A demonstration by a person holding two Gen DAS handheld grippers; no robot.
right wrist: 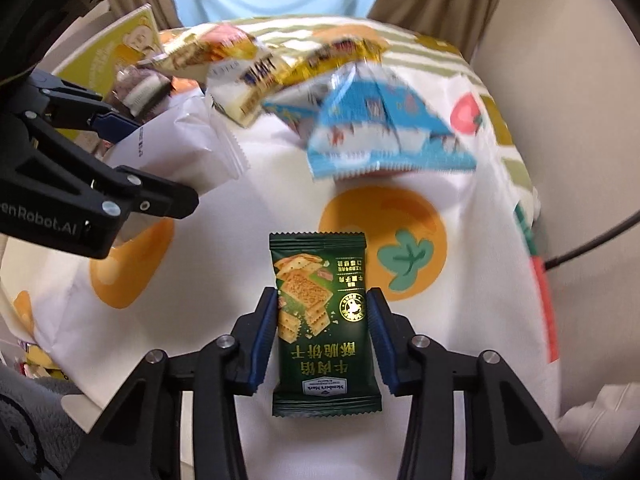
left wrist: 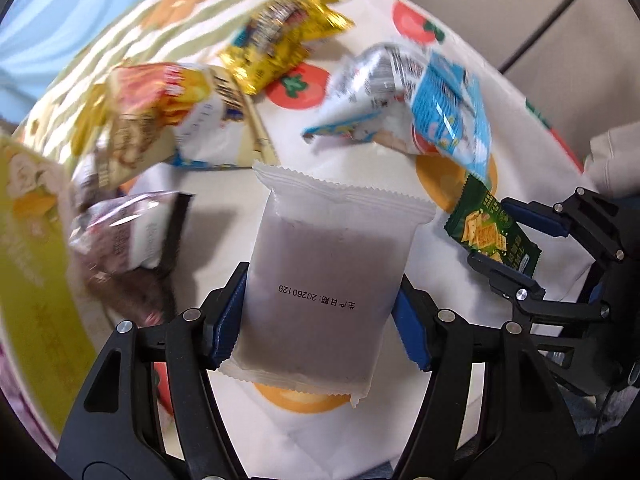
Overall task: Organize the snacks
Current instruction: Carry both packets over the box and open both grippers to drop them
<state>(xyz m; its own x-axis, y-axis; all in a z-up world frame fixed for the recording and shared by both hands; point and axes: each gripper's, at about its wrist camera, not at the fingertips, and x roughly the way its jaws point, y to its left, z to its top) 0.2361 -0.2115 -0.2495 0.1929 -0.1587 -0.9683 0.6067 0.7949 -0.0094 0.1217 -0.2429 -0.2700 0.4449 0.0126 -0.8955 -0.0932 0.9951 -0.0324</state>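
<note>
My left gripper is shut on a white frosted snack packet with a printed date, held above the fruit-patterned cloth. My right gripper is shut on a dark green cracker packet; it also shows in the left wrist view, at the right. The left gripper with its white packet shows at the left of the right wrist view. More snack packets lie beyond: a blue and white one, a yellow one, an orange and white one.
A yellow-green box stands at the left, with a dark wrapped snack beside it. The box also shows in the right wrist view. A black cable runs off the right side. A beige wall lies beyond the cloth.
</note>
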